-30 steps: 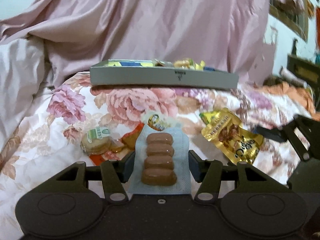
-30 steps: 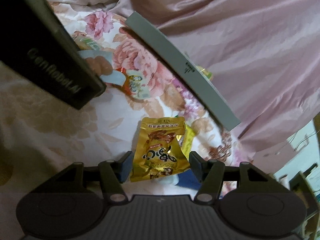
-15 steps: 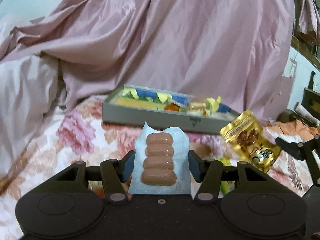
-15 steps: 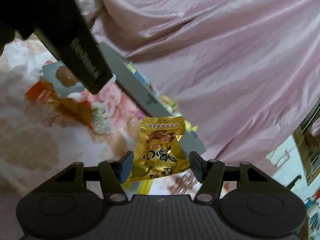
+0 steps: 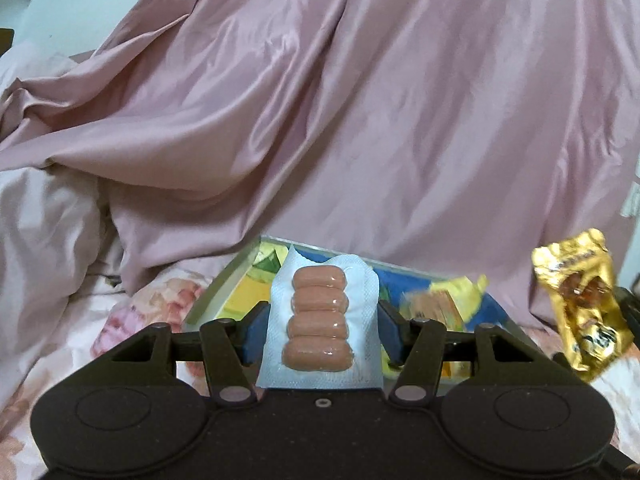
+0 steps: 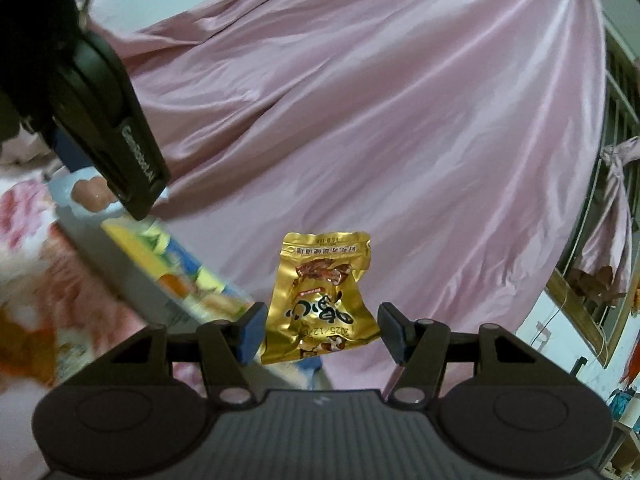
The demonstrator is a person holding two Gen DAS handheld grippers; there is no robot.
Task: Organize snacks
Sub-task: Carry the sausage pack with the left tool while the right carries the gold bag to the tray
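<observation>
Left claw [image 5: 319, 330] pinches a sealed sausage pack [image 5: 318, 322] by its side edges, held clear of the bed and in front of the grey tray [image 5: 208, 298] of snacks on the floral bedding [image 5: 132, 320]. Right claw [image 6: 321, 330] grips a gold snack pouch [image 6: 320, 300] at its lower edges, held in the air before the pink satin sheet [image 6: 380, 120], right of the tray.

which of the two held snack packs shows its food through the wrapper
The white see-through pack of four small sausages in the left gripper. The crinkled gold foil pouch in the right gripper is opaque and printed.
</observation>
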